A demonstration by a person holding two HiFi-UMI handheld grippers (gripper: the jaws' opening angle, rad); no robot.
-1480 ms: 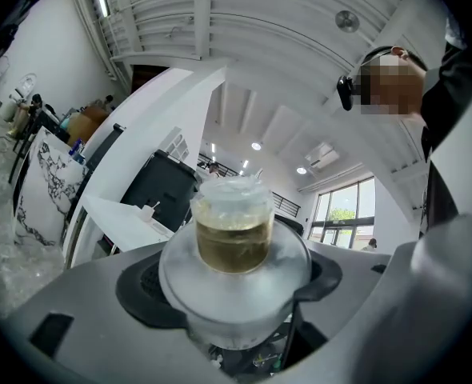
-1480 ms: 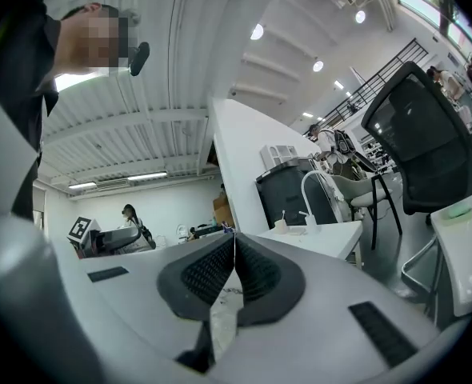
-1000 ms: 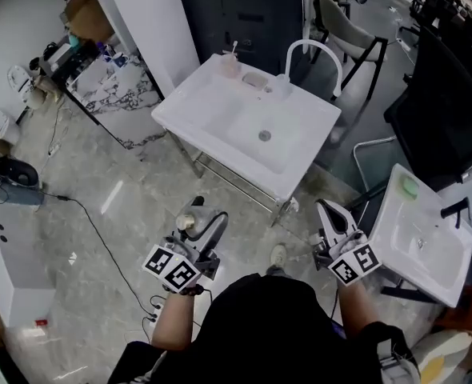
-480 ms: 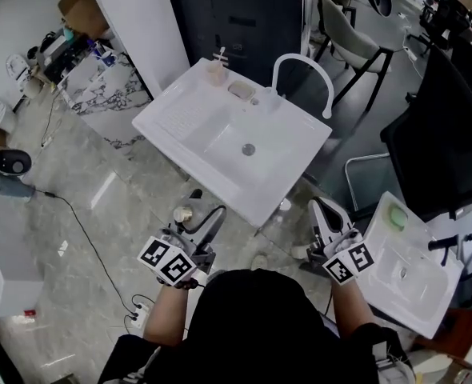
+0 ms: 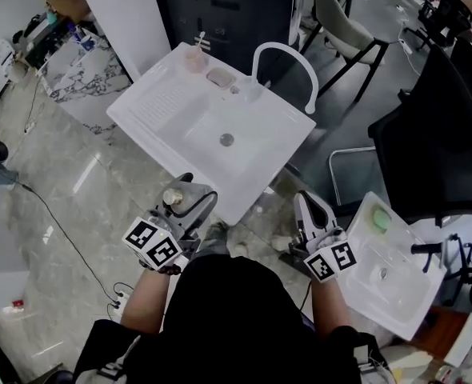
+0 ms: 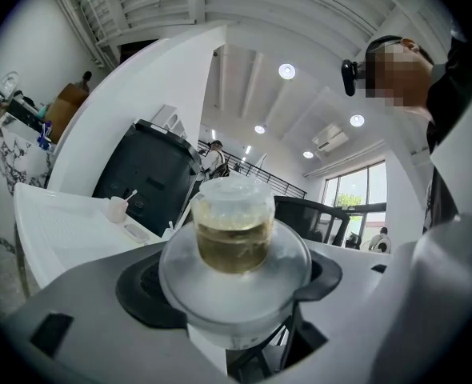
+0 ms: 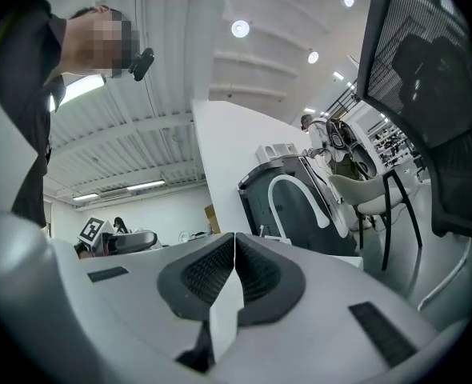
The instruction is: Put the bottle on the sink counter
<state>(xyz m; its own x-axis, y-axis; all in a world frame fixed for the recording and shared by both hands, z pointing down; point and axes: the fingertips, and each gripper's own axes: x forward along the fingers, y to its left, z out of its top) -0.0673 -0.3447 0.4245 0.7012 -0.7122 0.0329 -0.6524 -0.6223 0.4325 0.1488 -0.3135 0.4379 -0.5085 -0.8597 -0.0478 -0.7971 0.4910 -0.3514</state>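
The left grey two-jaw gripper points level at the near edge of the white sink counter, jaws wide, clamped on a clear lidded bottle of yellowish liquid. The right grey two-jaw gripper, beside the counter's near corner, points level, its pads pressed together with nothing between them. The left forearm and right forearm reach forward.

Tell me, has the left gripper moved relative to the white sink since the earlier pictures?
Yes. The left gripper, shut on the bottle, has come closer to the white sink's near edge; the gap between them has almost closed.
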